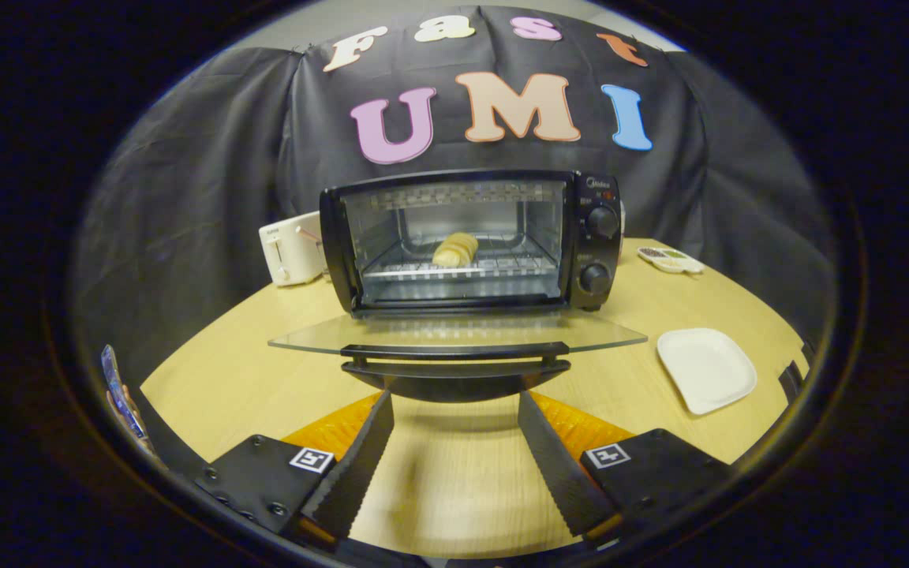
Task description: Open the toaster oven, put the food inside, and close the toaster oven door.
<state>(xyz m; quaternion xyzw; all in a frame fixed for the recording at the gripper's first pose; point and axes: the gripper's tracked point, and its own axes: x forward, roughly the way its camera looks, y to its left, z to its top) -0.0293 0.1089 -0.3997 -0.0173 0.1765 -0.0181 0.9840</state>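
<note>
One toaster oven, black, on the wooden table, directly ahead of the gripper at 12 o'clock. Its glass door is folded fully down, lying flat toward the fingers; the door's black handle sits just beyond the fingertips, not touching them as far as I can tell.

One piece of food, a pale yellow bread roll, lies on the wire rack inside the oven cavity, roughly centred. It is well beyond the fingers, past the lowered door.

Two control knobs on the oven's right panel, one above the other.

Gripper: two black ribbed fingers, spread wide apart, nothing between them but bare table. Holding nothing.

Surroundings, counted:
- One white square plate at 3 o'clock from the door, empty, near the right finger but apart from it.
- One white pop-up toaster at 9 o'clock of the oven, just beside it.
- One small white tray with compartments at 3 o'clock of the oven, farther back; contents too small to make out.
</note>
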